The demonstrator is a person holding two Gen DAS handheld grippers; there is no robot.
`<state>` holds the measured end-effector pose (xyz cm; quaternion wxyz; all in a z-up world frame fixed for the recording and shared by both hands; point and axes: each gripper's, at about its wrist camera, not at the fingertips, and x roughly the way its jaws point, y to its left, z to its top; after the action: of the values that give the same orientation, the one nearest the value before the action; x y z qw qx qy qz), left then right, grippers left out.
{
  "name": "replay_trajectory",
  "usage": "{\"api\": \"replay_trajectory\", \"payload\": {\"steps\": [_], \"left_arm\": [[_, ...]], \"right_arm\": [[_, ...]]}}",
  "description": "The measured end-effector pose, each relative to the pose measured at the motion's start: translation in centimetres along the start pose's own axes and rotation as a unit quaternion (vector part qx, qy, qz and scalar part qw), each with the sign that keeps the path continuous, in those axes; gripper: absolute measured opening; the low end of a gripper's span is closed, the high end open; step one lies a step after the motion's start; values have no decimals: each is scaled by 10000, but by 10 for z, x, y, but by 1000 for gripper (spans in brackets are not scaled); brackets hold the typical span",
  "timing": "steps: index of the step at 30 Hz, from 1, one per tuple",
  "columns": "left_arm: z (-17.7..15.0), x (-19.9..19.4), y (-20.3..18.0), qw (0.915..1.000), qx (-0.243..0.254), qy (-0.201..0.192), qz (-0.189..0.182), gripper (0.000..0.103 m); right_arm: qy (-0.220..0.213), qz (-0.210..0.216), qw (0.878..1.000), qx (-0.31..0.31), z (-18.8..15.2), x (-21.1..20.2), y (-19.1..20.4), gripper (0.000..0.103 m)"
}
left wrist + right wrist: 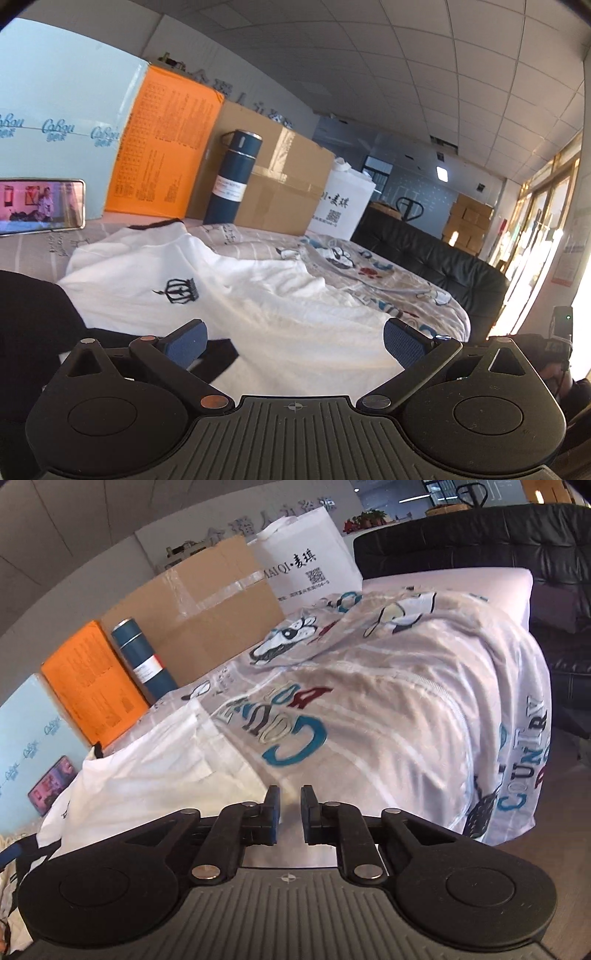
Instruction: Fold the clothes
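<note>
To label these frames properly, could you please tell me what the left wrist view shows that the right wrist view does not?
Only the left wrist view shows the black crown emblem on the white shirt and the wide-open left gripper. Only the right wrist view shows the right gripper, narrowly open and empty, and the blanket's COUNTRY lettering. Both share the shirt, the blue flask, orange box, cardboard box and white bag.

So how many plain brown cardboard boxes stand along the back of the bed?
1: the taped brown cardboard box stands between the dark blue flask and the white printed bag. More stacked cartons sit far across the room; others may be hidden.
</note>
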<state>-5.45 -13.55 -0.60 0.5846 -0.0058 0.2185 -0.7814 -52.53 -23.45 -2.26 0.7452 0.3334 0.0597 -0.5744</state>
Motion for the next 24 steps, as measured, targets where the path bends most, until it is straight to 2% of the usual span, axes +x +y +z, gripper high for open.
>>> {"api": "replay_trajectory", "payload": {"steps": [1,2,5,8,11,14,17,21,24], "left_arm": [[2,-4,2,9999,-5,-132,106,103],[5,-8,4,9994,-9,-271,219,103],[19,-20,16,9953,-103,-601,750,103],[36,-26,31,9869,-224,-821,1371,103],[63,-19,49,9797,-299,-857,1787,103],[95,7,78,9789,-433,-635,1892,103],[117,49,114,9822,-815,-299,1664,103],[121,109,153,9826,-1152,242,1438,102],[108,146,164,9823,-968,692,1445,102]], "right_arm": [[-158,18,9999,-4,10,-1,-1,42],[-258,102,9996,-15,20,2,2,45],[-188,606,9979,-127,54,32,19,46],[-77,1101,9936,-248,89,64,37,49],[310,1295,9898,-500,113,118,67,57],[641,1308,9863,-771,127,173,94,63],[1041,1490,9794,-882,126,220,108,63],[1346,1629,9705,-1164,121,265,120,65],[1531,1773,9611,-1465,116,290,128,65]]}}
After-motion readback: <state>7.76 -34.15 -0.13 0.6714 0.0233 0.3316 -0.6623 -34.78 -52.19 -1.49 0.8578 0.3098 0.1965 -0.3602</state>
